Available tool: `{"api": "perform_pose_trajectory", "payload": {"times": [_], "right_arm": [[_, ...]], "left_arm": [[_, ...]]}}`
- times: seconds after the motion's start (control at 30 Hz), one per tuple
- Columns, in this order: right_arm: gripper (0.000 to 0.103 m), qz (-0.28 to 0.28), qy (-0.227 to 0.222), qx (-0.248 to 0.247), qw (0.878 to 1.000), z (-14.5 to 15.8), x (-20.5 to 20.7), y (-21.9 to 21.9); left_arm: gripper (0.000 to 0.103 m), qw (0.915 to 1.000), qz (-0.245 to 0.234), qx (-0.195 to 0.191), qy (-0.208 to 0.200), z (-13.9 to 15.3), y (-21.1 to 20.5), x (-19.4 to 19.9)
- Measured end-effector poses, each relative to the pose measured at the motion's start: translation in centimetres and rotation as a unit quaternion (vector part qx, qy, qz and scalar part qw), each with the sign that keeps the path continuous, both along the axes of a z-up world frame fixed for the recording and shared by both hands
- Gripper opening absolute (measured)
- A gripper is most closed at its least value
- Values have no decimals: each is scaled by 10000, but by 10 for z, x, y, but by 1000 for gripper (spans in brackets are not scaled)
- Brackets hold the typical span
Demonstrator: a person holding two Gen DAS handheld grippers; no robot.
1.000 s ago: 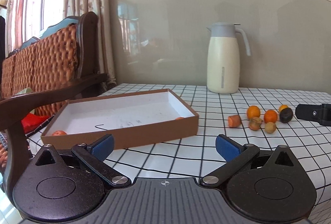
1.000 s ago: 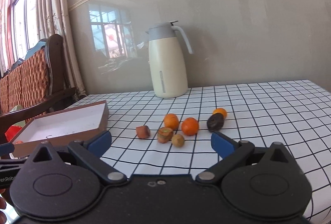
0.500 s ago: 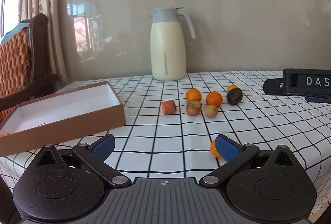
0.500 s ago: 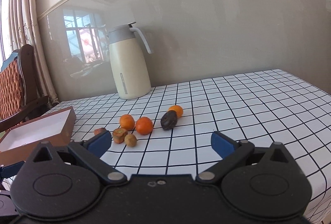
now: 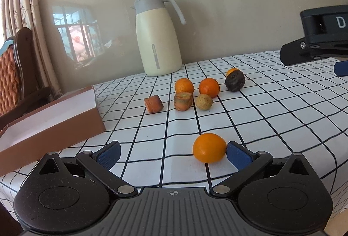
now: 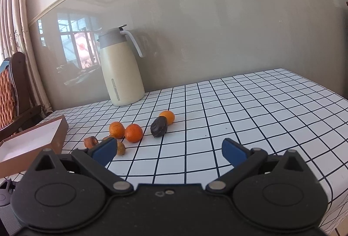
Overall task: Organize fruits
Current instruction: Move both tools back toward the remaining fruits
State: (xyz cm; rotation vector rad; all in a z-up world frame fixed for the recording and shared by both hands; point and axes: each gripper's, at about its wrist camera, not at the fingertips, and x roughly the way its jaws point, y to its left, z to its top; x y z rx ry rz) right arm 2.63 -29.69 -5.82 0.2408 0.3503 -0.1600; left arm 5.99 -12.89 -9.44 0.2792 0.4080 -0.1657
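Note:
A lone orange (image 5: 209,147) lies on the checked tablecloth just ahead of my left gripper (image 5: 173,154), which is open; the fruit sits close against the right blue pad (image 5: 238,156). Farther back is a cluster of several fruits: two oranges (image 5: 184,85) (image 5: 209,87), a dark wrinkled fruit (image 5: 235,82), a small yellowish one (image 5: 203,101) and two brownish chunks (image 5: 154,103) (image 5: 183,101). My right gripper (image 6: 168,150) is open and holds nothing; the same cluster, with its dark fruit (image 6: 159,126), lies ahead and left of it. The brown box (image 5: 52,120) stands at the left.
A cream thermos jug (image 5: 157,36) stands by the wall behind the fruits. A wooden chair (image 5: 15,66) with woven back is off the table's left edge. The other gripper's black body (image 5: 319,33) juts in at the right of the left wrist view.
My left gripper has swung right from the box toward the fruits and now has the lone orange by its right pad. My right gripper has also turned right, with the fruit cluster shifting left.

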Motion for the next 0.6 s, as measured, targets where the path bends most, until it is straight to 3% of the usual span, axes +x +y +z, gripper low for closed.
{"api": "perform_pose_trajectory", "payload": {"times": [0.1, 0.37, 0.5, 0.6], "right_arm": [[97, 6, 17, 13, 10000, -1, 5, -1], [97, 113, 97, -23, 9999, -8, 27, 5], [97, 207, 126, -30, 9997, -11, 37, 10], [97, 258, 155, -57, 9995, -13, 43, 14]], "left_arm": [[103, 9996, 164, 50, -228, 5, 2, 12], [103, 9978, 551, -201, -316, 9, 22, 48], [103, 9944, 893, -487, -283, 9, 38, 53], [103, 9944, 748, -705, -228, 11, 43, 48]]}}
